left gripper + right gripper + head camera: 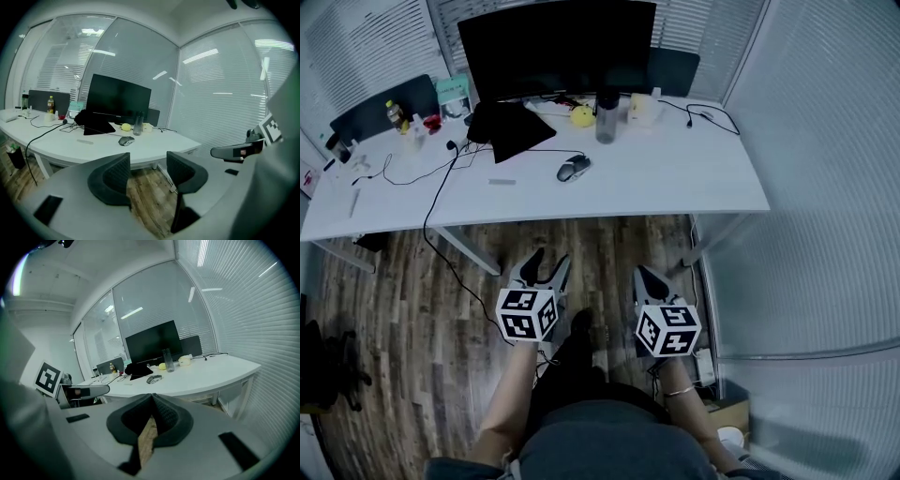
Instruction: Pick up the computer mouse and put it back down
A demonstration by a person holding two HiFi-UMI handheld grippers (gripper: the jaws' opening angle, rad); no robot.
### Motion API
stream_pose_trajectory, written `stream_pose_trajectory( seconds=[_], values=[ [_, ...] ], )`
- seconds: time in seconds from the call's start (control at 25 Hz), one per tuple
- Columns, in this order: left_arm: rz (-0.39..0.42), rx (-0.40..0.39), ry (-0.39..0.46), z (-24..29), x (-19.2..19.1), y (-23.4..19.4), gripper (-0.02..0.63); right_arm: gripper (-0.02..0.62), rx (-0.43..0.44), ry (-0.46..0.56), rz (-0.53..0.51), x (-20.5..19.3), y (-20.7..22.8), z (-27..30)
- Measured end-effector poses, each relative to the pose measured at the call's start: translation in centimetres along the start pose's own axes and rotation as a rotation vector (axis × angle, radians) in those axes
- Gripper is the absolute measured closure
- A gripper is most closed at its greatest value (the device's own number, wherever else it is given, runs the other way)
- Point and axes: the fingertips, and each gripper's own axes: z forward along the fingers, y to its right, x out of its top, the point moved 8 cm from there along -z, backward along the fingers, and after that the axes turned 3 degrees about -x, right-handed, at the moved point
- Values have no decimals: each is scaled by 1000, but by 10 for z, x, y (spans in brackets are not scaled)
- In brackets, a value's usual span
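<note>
The grey computer mouse (pixel 573 168) lies on the white desk (pixel 675 183), in front of the monitor. It also shows far ahead as the mouse (pixel 126 140) in the left gripper view and the mouse (pixel 153 378) in the right gripper view. Both grippers hang over the wood floor, well short of the desk's front edge. My left gripper (pixel 546 267) is open, and nothing sits between its pads (pixel 117 176). My right gripper (pixel 649 278) is shut, its tips meeting with nothing between them, as the right gripper (pixel 152 399) shows in its own view.
A large black monitor (pixel 558 47) stands at the back of the desk, with a dark bottle (pixel 607 117) and a yellow object (pixel 582 115) before it. A black cable (pixel 441 187) trails off the desk to the floor. Blinds cover the glass walls on the right.
</note>
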Motion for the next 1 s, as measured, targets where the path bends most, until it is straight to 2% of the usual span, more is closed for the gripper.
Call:
stream_pose_trajectory(
  seconds=[0.6, 1.0],
  values=[
    [39, -14, -28, 112, 53, -80, 352, 589, -33, -26, 18, 57, 15, 122],
    [91, -63, -86, 173, 69, -110, 339, 588, -84, -32, 41, 77, 25, 170]
  ],
)
